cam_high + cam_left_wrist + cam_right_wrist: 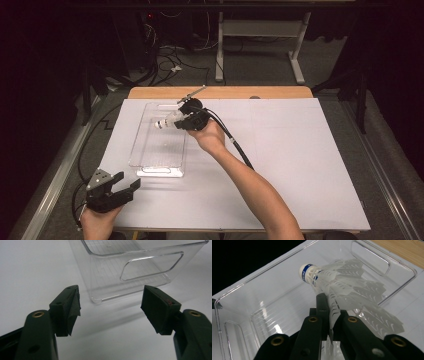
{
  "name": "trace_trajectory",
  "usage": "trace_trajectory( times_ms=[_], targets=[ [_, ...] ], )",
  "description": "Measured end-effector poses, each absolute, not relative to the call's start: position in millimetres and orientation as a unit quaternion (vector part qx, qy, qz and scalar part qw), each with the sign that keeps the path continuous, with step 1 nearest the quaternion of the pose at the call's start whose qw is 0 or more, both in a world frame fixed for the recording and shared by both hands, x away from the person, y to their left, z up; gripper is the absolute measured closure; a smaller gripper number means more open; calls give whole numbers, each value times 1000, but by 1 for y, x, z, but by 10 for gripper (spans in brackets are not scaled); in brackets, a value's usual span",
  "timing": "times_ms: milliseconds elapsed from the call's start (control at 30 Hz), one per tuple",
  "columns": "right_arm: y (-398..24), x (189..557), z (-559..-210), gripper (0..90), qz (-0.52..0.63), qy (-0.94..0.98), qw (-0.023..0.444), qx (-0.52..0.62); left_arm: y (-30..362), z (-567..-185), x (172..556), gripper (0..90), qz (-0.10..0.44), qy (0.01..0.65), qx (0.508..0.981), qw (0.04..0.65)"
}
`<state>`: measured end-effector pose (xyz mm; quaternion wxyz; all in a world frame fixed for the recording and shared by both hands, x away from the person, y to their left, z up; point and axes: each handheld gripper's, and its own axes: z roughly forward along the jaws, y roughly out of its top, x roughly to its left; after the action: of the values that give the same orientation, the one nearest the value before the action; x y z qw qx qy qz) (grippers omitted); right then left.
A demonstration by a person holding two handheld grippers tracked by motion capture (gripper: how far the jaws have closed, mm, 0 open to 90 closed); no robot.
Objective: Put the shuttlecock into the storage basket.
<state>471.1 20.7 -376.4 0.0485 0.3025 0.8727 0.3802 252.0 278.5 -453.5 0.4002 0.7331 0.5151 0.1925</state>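
Right gripper (329, 315): jaws nearly closed, pinching feather skirt of shuttlecock (342, 287); also seen from high view, right gripper (186, 121) over far end of clear bin (150, 165). Shuttlecock cork tip with blue band points away from gripper, tilted, above bin interior, not touching floor of bin. Left gripper (110, 307): jaws wide, nothing between them, aimed at near handle end of bin, resting at near left tabletop (300, 165) corner. Tabletop white sheet over wood. Room dark, cables on floor (170, 62) behind.
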Motion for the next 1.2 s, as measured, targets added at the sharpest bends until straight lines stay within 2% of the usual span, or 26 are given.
trace_trajectory(
  times_ms=[1200],
  targets=[
    [72,483,-405,885,330,895,27,298,278,-453,252,323,193,509,737,401]
  ],
)
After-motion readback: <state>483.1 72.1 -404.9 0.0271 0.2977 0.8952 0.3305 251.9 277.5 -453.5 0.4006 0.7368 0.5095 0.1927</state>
